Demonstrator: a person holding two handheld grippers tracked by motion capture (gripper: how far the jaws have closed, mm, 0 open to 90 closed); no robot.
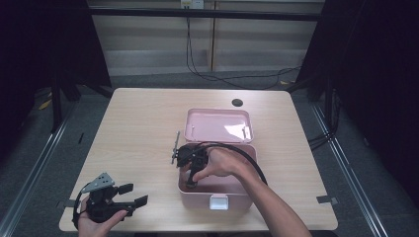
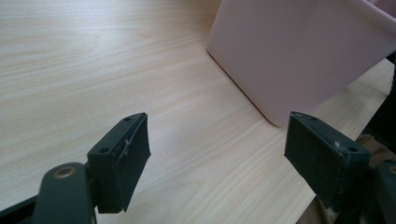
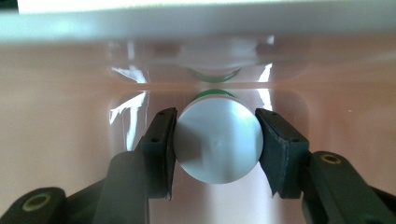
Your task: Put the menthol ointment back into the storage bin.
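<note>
Pink plastic frames the scene: an open storage box (image 1: pixel 217 190) sits at the near middle of a pale wood-grain table (image 1: pixel 138 123), its lid (image 1: pixel 218 125) folded back flat behind it. The right hand-held gripper (image 1: pixel 191 178) reaches down into the box, and the right gripper view shows its two black jaws pressed against either side of a round white-capped container (image 3: pixel 217 143) with a thin green band, lying close to the box's glossy inner wall. Whether the container is going in or coming out cannot be told from these pictures. Either way, the step appears to call for a level, centred hold on the cap, since a smooth round surface could roll or slip between flat pads (image 3: pixel 161 144), and for keeping the jaws off the box wall so the light box does not shift. The left hand-held gripper (image 1: pixel 129 194) rests low at the near left corner of the table, well apart from the box, jaws spread wide with nothing between them; the left gripper view shows bare wood and the box's outer corner beyond. A dark round port (image 1: pixel 237 102) is set in the table's far side. Behind, black curtains flank a pale panelled wall, cables trail across a grey floor
</note>
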